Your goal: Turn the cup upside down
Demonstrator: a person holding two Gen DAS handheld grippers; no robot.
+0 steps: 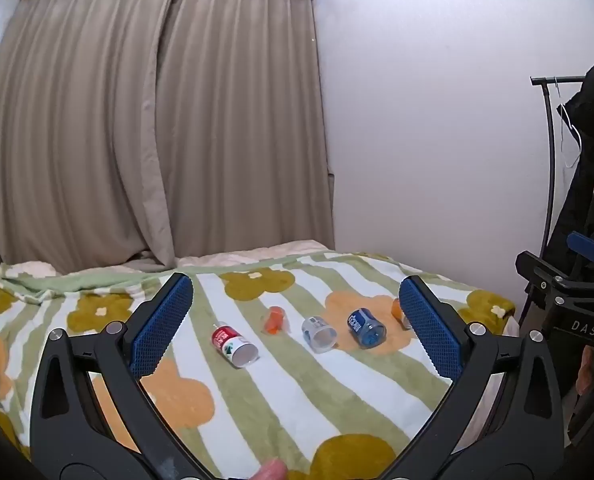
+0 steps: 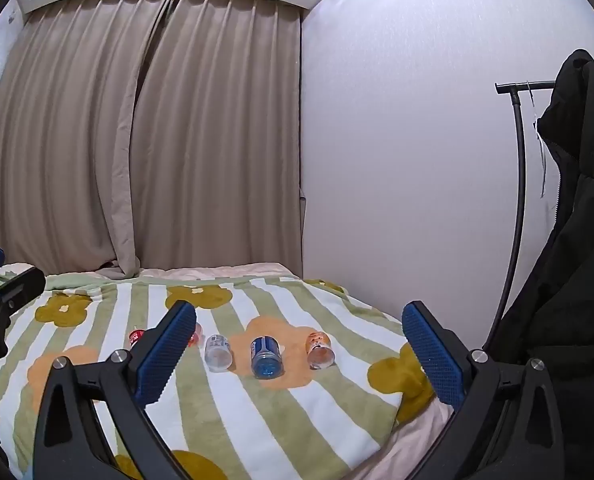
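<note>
Several small cups lie on their sides on a flower-patterned blanket (image 1: 297,392), mouths toward me. In the left wrist view, from left to right, they are a red-and-white cup (image 1: 235,346), a small orange cup (image 1: 275,320), a clear cup (image 1: 319,334) and a blue cup (image 1: 367,328). An orange-printed cup (image 1: 396,309) is half hidden behind a finger. My left gripper (image 1: 297,292) hangs open above and short of the row, holding nothing. In the right wrist view, my right gripper (image 2: 299,316) is open and empty, nearest the clear cup (image 2: 218,354), blue cup (image 2: 265,358) and orange-printed cup (image 2: 320,350).
The bed's right edge (image 2: 409,424) drops off near a white wall (image 2: 397,160). Beige curtains (image 1: 157,120) hang behind the bed. A dark coat (image 2: 569,240) on a black rack (image 2: 517,200) stands at the right. The right gripper's black frame (image 1: 569,292) shows at the edge of the left wrist view.
</note>
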